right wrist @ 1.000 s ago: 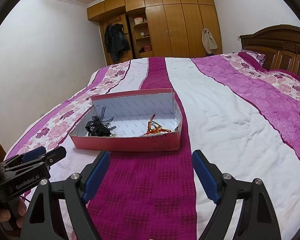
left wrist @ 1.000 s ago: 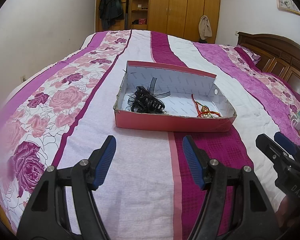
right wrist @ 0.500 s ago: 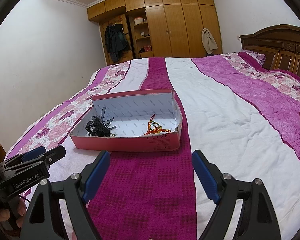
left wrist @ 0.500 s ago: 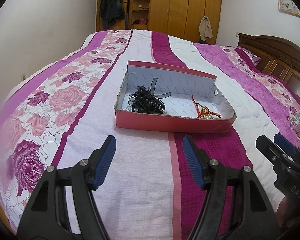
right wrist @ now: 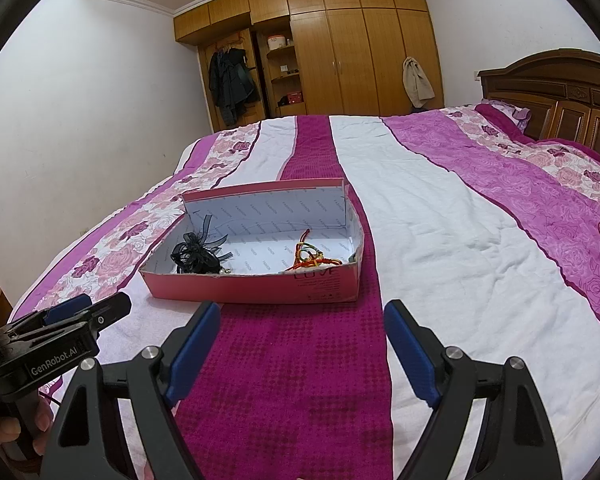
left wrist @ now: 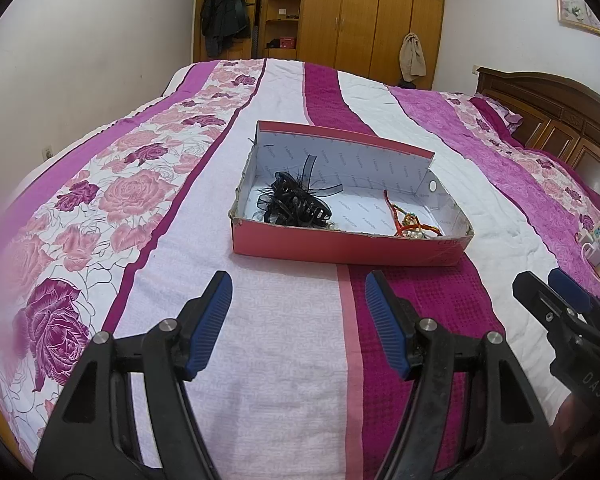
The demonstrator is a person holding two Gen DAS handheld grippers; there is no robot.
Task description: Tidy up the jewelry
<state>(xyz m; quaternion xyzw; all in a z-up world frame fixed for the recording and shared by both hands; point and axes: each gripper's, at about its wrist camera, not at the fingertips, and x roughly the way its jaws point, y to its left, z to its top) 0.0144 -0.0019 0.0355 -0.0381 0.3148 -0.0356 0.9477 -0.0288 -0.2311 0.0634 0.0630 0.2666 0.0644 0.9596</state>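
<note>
The left hand-held gripper (left wrist: 298,300) is wide open and holds nothing. The pink box (left wrist: 340,246) lies on the bed (left wrist: 260,380) just ahead, long side across. Inside, the black hair clip (left wrist: 296,204) sits left and the red string bracelet (left wrist: 410,224) right. The right hand-held gripper (right wrist: 302,330) is open too, nearer the bracelet. Only its view shows the box's printed front.

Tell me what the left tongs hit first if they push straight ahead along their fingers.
Likely the pink box's near wall. The open left tongs point at it across bare bedspread, roughly between the black hair clip and the red bracelet inside; depth is uncertain.
</note>
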